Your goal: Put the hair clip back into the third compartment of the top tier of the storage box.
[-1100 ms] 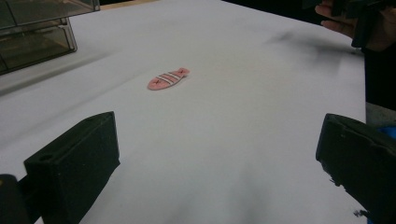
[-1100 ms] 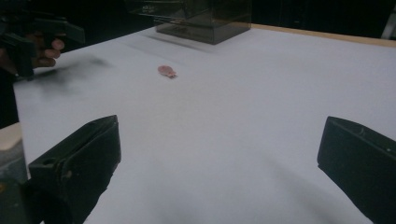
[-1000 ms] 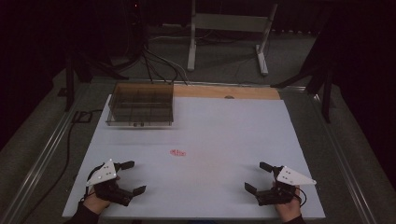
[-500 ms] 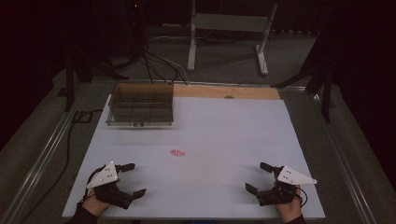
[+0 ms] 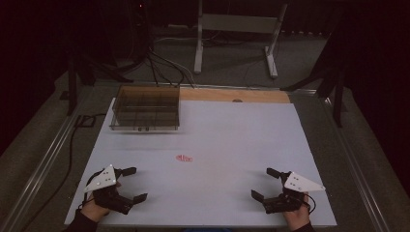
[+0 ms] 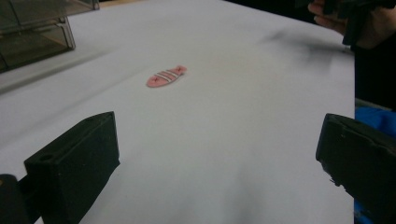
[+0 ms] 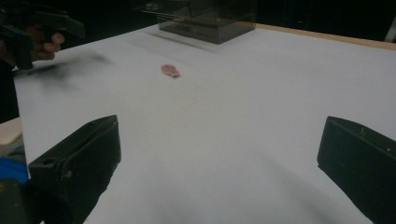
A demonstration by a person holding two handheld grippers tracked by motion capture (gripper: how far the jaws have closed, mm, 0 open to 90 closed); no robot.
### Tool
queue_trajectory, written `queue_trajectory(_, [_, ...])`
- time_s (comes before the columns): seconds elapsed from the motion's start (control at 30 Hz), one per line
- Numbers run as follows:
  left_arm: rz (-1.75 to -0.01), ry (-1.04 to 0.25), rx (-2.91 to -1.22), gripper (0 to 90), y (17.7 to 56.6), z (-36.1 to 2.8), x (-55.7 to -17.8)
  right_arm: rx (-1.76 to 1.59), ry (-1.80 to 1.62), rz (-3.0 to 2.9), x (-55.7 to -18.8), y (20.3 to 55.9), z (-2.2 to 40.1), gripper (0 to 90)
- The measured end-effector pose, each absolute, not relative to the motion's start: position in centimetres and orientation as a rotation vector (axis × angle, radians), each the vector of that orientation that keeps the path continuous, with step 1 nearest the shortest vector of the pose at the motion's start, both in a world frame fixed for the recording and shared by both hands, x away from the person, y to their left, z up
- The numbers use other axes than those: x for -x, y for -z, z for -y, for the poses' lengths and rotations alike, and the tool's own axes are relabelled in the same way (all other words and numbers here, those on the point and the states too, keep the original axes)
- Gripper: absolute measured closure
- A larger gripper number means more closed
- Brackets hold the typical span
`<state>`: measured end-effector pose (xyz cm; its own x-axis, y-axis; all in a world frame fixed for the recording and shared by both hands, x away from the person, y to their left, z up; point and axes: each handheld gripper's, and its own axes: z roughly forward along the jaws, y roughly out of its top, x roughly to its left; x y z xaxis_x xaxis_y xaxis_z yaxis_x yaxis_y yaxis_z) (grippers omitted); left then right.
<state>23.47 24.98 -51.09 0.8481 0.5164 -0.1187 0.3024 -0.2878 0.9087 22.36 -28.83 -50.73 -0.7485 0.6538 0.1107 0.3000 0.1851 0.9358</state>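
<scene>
At the near edge of the white table (image 5: 232,125), the left gripper (image 5: 132,184) and right gripper (image 5: 264,183) wait wide-jawed and empty; nothing's started, so next comes reaching for the pink fish-shaped piece (image 5: 184,158).

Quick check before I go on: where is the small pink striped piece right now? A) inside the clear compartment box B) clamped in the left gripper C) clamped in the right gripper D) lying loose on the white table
D: the pink striped piece lies alone on the white table, both grippers open.
</scene>
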Motion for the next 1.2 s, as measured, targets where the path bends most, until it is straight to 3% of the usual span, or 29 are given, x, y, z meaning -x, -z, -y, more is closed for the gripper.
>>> queue_trajectory(0.5, [-0.585, -0.222, -1.916, 0.5, 49.2, -24.7, -23.3, -0.875, -1.620, -2.150, -23.3, 50.5, 28.0, 0.0])
queue_trajectory(1.2, [-0.532, -0.176, -1.925, 0.6, 47.1, -22.6, -26.6, -0.874, -1.631, -2.162, -23.3, 50.5, 27.8, 0.0])
